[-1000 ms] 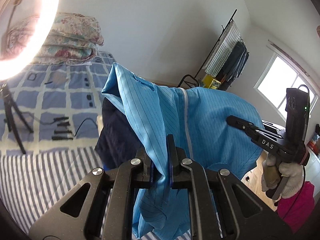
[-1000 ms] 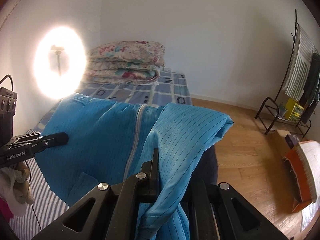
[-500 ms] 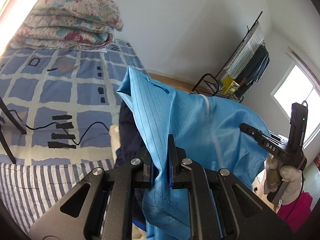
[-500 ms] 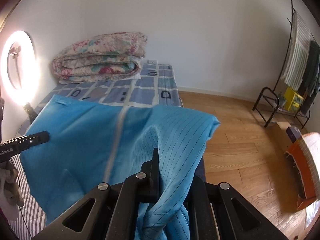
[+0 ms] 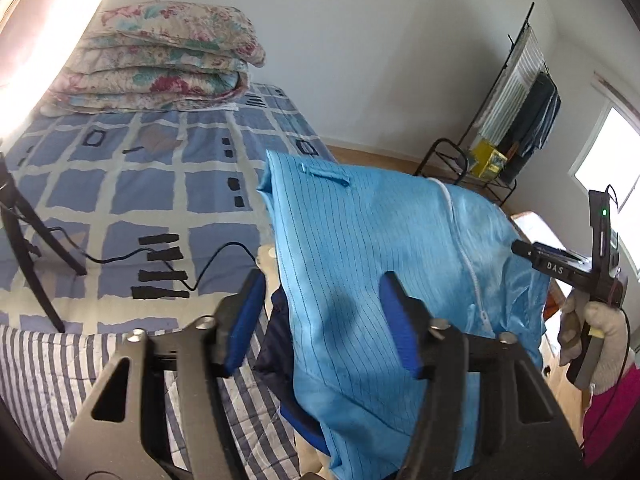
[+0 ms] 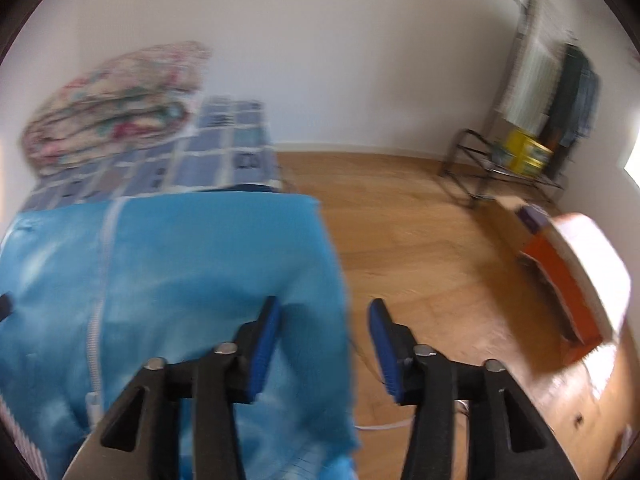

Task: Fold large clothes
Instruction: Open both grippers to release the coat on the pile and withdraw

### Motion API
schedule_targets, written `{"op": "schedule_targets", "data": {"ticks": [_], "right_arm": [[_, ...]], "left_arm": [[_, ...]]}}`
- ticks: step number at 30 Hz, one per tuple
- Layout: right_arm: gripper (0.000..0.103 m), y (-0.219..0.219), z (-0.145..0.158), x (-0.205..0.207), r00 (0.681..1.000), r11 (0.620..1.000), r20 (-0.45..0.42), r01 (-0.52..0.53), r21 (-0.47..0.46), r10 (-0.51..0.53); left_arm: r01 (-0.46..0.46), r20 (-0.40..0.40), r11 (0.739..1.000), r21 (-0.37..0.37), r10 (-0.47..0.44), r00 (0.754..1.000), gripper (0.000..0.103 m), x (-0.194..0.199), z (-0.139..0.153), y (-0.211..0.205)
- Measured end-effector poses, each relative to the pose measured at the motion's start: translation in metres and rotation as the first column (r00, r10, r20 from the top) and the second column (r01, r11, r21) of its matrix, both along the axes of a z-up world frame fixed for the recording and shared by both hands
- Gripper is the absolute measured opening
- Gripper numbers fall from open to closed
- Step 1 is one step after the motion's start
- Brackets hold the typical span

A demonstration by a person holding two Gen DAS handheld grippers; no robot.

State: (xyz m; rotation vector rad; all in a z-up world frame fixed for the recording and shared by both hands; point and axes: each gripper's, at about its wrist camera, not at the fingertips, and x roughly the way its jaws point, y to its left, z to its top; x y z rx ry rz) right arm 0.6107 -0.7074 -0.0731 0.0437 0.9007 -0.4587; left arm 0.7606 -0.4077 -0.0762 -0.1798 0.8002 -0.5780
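Observation:
A light-blue zip-front garment [image 5: 360,248] with thin dark stripes lies draped over a dark navy cloth [image 5: 276,336] at the edge of the bed. My left gripper [image 5: 322,316] is opening. The garment's left fold hangs between its blue pads [image 5: 244,320], which stand clear of the cloth. In the blurred right wrist view my right gripper [image 6: 325,342] is also opening. The garment [image 6: 180,280] and its right edge lie between its pads [image 6: 266,344] without being pinched. A gloved hand [image 5: 600,332] holds that right gripper at the garment's far side.
The bed has a blue-checked cover [image 5: 120,184] and a striped sheet [image 5: 40,360]. On it are a folded floral quilt [image 5: 160,60], a tripod leg [image 5: 24,248] and a black cable [image 5: 208,256]. A clothes rack [image 5: 520,100] and an orange box [image 6: 560,280] stand on the wooden floor [image 6: 420,240].
Both grippers were shut on the blue garment and have now let it go, with their jaws spread. Both hands sank, and the garment settled onto the dark cloth.

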Motion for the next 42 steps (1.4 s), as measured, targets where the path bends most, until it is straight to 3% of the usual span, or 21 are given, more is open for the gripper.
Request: {"op": "schedule_targets", "data": {"ticks": [3, 9, 17, 26, 31, 37, 42], "right_arm": [[0.056, -0.006, 0.006, -0.020, 0.999, 0.999, 0.025, 0.021, 0.030, -0.022], [0.056, 0.011, 0.028, -0.047, 0.999, 1.000, 0.051, 0.003, -0.005, -0.003], [0.056, 0.050, 0.077, -0.098, 0.992, 0.999, 0.119, -0.039, -0.014, 0.041], [0.056, 0.122, 0.170, -0.196, 0.975, 0.992, 0.190, -0.109, -0.057, 0.118], [0.058, 0.163, 0.219, -0.265, 0.963, 0.989, 0.226, -0.139, -0.053, 0.147], [0.066, 0.202, 0.244, -0.332, 0.952, 0.985, 0.253, -0.165, -0.054, 0.173], [0.066, 0.230, 0.242, -0.377, 0.946, 0.981, 0.260, -0.188, -0.050, 0.194]], "left_arm": [[-0.011, 0.012, 1.000, -0.010, 0.011, 1.000, 0.062, -0.008, 0.010, 0.011], [-0.007, 0.055, 1.000, -0.007, 0.007, 0.998, 0.062, -0.035, 0.034, 0.025], [0.009, 0.123, 1.000, -0.007, -0.008, 0.992, 0.062, -0.107, 0.078, 0.046], [0.003, 0.214, 1.000, -0.006, -0.001, 0.977, 0.062, -0.227, 0.164, 0.094], [-0.002, 0.277, 0.999, 0.035, -0.008, 0.961, 0.062, -0.308, 0.203, 0.118], [-0.009, 0.325, 0.999, 0.038, -0.004, 0.946, 0.072, -0.398, 0.226, 0.154], [-0.036, 0.344, 0.997, 0.069, 0.010, 0.939, 0.078, -0.453, 0.222, 0.177]]}}
